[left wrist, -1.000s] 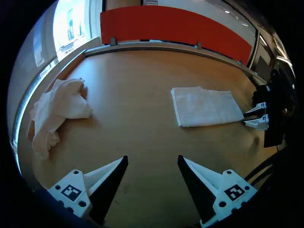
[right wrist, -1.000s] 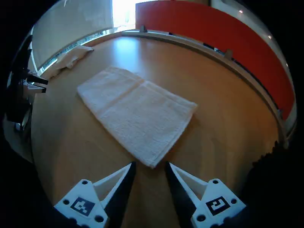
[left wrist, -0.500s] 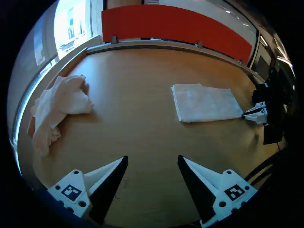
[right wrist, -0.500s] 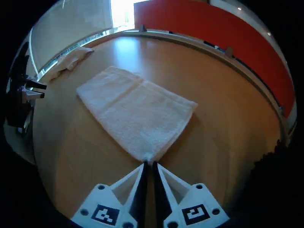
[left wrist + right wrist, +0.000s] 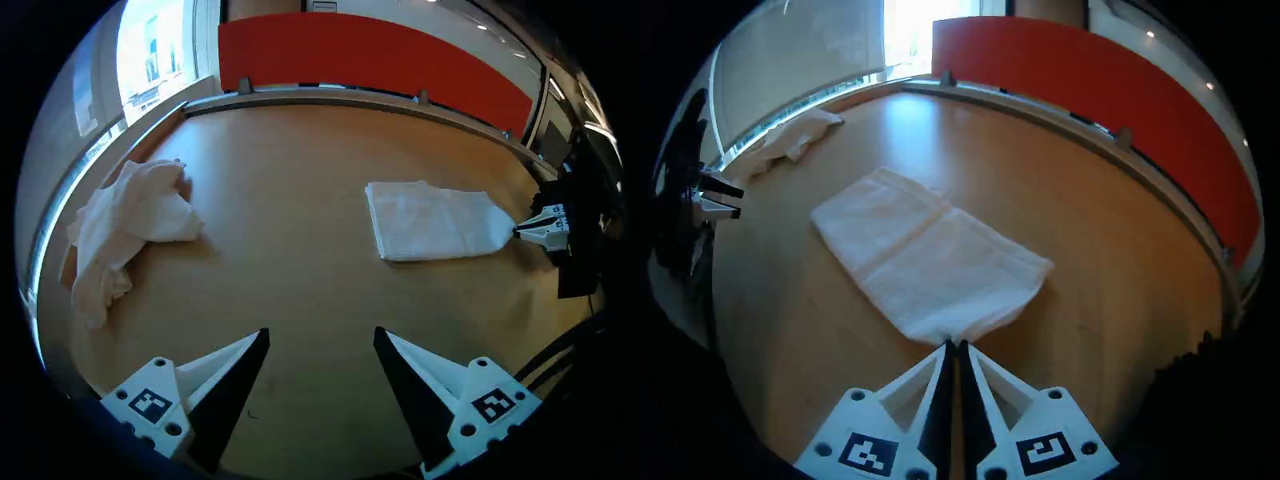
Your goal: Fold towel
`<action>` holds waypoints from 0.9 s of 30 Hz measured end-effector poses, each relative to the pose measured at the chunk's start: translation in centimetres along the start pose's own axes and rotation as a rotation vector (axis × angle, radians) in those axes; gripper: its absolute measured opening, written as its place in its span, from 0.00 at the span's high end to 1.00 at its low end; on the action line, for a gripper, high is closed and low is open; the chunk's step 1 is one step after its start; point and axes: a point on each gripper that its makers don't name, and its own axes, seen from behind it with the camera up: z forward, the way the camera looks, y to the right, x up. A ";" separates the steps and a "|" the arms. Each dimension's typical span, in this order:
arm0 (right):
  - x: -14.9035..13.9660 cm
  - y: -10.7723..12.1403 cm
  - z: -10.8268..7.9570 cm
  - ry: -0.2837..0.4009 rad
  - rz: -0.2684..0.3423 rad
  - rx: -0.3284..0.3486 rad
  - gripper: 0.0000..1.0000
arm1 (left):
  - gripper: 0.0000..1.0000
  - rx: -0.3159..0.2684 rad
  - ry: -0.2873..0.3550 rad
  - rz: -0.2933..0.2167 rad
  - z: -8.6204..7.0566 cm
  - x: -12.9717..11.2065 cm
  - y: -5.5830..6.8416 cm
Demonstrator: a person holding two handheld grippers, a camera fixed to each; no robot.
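While the right gripper [image 5: 954,346] has its two fingers pressed together on the nearest corner of the folded white towel [image 5: 928,268], the cloth lies flat on a wooden table [image 5: 1112,264], filling the middle of the right gripper view. The pinched corner sits at the bottom centre of that frame, drawn to a small point. From there the towel's long axis runs away on a diagonal toward the upper left, with a fold line crossing it about halfway.

At the bottom of the left gripper view, the left gripper [image 5: 320,330] has its fingers spread wide apart and holds nothing. It is well apart from the towel, which lies right of centre in that frame, so the right gripper is the nearer tool by far.

Judging from this, the coming fold would carry the held corner up and over along that diagonal — toward the far short edge. Bare table surrounds the towel on every side. A crumpled white cloth [image 5: 128,224] rests well clear near the table's left rim, and a red panel [image 5: 376,52] stands behind the far edge.
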 end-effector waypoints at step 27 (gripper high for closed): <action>13.1 -4.0 0.5 0.127 -0.235 0.047 0.96 | 0.03 0.003 0.033 -0.056 -1.6 0.3 -0.8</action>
